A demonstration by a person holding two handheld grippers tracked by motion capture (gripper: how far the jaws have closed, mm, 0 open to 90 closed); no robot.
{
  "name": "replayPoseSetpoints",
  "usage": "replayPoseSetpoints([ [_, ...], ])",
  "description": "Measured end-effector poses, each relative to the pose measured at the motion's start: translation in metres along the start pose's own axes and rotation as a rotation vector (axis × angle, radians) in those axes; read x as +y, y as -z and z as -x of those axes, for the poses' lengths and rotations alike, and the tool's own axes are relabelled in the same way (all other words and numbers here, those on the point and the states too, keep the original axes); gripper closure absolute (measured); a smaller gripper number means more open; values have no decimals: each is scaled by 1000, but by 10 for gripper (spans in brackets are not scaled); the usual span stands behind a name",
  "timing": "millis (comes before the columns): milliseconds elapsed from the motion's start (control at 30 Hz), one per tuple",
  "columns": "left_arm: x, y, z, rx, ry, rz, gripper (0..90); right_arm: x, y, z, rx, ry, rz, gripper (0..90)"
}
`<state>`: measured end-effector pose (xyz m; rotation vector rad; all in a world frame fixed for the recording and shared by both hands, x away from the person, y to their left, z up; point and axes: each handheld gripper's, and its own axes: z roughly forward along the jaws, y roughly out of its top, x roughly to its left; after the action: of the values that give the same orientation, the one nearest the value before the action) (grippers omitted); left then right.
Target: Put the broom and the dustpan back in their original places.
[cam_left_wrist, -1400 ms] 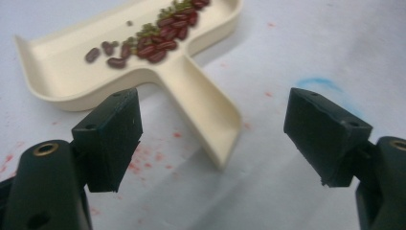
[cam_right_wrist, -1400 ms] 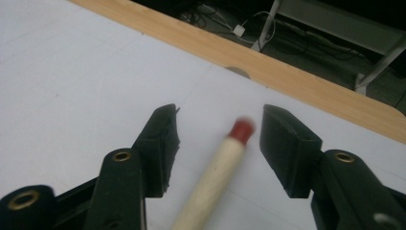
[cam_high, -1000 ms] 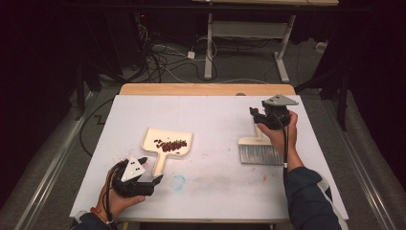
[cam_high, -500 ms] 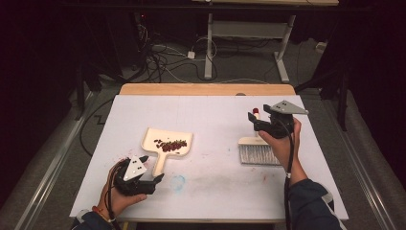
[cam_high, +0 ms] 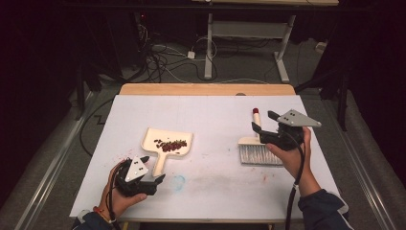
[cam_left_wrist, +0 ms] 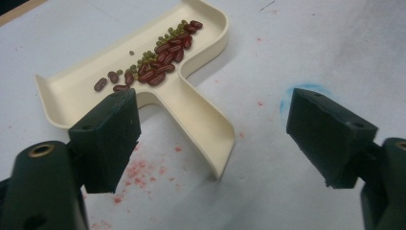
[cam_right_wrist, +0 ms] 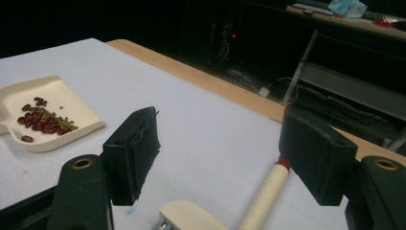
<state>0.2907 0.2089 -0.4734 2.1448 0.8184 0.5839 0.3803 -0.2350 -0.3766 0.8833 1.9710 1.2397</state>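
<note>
On the white-covered bench (cam_high: 210,191), the cream plastic dustpan (cam_high: 167,143) lies flat with red and green beans (cam_high: 170,144) heaped in its tray. Its handle points toward the left tongs (cam_high: 155,181), which stand spread and empty just short of the handle end. The right tongs (cam_high: 265,122), whose jaws have just been opening, hang spread above the cream-handled hand brush (cam_high: 258,148), nothing between them; the brush rests on the bench. Recommended procedure: bring the left tongs level over the handle, close squarely across it, and lift without tilting, since the beans would likely roll out over the open lip.
</note>
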Motion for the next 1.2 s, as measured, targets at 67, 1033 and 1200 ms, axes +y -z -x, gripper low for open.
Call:
replayPoseSetpoints([
  [67, 0, 1, 0, 1, 0, 2, 180, -1, 5, -1, 15, 5, 11, 287],
  [1033, 2, 9, 0, 43, -46, 12, 179, -44, 51, -21, -5, 86, -12, 206],
  [1200, 3, 10, 1, 44, -60, 19, 179, -60, 56, -21, -5, 101, -7, 209],
])
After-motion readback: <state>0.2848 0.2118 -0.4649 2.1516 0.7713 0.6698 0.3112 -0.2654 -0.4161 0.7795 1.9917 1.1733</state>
